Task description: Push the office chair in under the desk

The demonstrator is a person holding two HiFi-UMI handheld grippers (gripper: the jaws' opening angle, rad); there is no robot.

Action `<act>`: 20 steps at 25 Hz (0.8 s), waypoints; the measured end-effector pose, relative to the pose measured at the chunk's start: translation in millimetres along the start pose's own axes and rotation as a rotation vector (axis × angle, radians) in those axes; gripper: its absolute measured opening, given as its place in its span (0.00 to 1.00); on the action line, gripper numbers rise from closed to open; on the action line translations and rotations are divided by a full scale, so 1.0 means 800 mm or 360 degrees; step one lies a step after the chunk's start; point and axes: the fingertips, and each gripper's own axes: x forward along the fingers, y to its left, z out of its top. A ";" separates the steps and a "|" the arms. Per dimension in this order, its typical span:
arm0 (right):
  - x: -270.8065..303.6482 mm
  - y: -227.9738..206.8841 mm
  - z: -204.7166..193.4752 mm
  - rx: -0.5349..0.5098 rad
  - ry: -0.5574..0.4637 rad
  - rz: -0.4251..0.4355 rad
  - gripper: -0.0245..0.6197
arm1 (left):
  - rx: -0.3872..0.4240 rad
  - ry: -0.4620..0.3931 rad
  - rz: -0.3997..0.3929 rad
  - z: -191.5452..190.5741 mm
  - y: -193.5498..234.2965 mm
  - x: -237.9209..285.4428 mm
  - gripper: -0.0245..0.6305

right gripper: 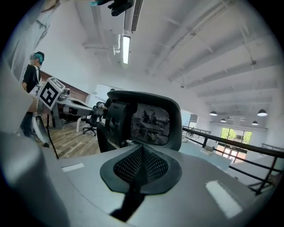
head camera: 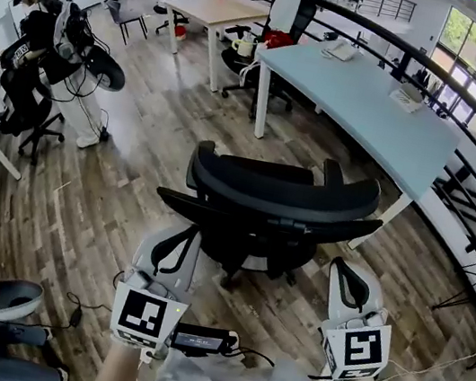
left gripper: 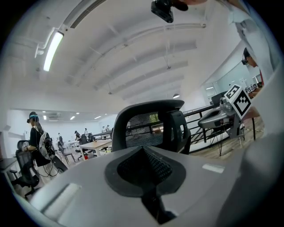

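Two claws reach forward side by side low in the head view, each with its marker cube nearest the camera. The left claw [head camera: 182, 237] has its jaws pressed together with nothing between them, and the right claw [head camera: 344, 272] is closed in the same way, also empty. Both point at the back of the black office chair [head camera: 277, 203], one toward each end of the curved backrest. The left tip lies right at the chair's lower back rail, though I cannot tell whether either claw touches the chair.

The chair stands on the wooden floor [head camera: 134, 158] between the person and the pale blue surface [head camera: 363, 102]. Its back faces the camera and its seat faces the surface. It sits just short of the near edge, beside the white leg [head camera: 390, 219] at the corner, and is not tucked under. A few papers [head camera: 408, 97] lie on the surface. A dark railing [head camera: 467, 134] runs along its far side.

Off to the left stands another person [head camera: 42, 32] wearing equipment, and a wooden table [head camera: 217, 8] is farther back in the room
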 end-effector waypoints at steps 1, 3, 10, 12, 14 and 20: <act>0.005 -0.004 0.002 -0.0013 0.0006 -0.0011 0.05 | -0.0011 0.0000 -0.0004 0.001 0.005 0.004 0.04; 0.013 -0.010 0.004 -0.0043 0.0026 -0.0025 0.05 | -0.0003 -0.0013 -0.0023 0.002 0.014 0.011 0.04; 0.034 -0.032 -0.008 -0.0133 0.0109 -0.0082 0.16 | 0.0084 0.0036 -0.0104 -0.011 0.034 0.030 0.05; 0.038 -0.037 -0.011 -0.0185 0.0131 -0.0086 0.21 | 0.0162 0.0042 -0.0139 -0.013 0.038 0.035 0.10; 0.042 -0.043 -0.013 -0.0254 0.0161 -0.0083 0.25 | 0.0249 0.0043 -0.0189 -0.015 0.039 0.040 0.18; 0.056 -0.062 -0.029 -0.0537 0.0324 -0.0028 0.37 | 0.0595 0.0177 -0.0342 -0.037 0.041 0.052 0.32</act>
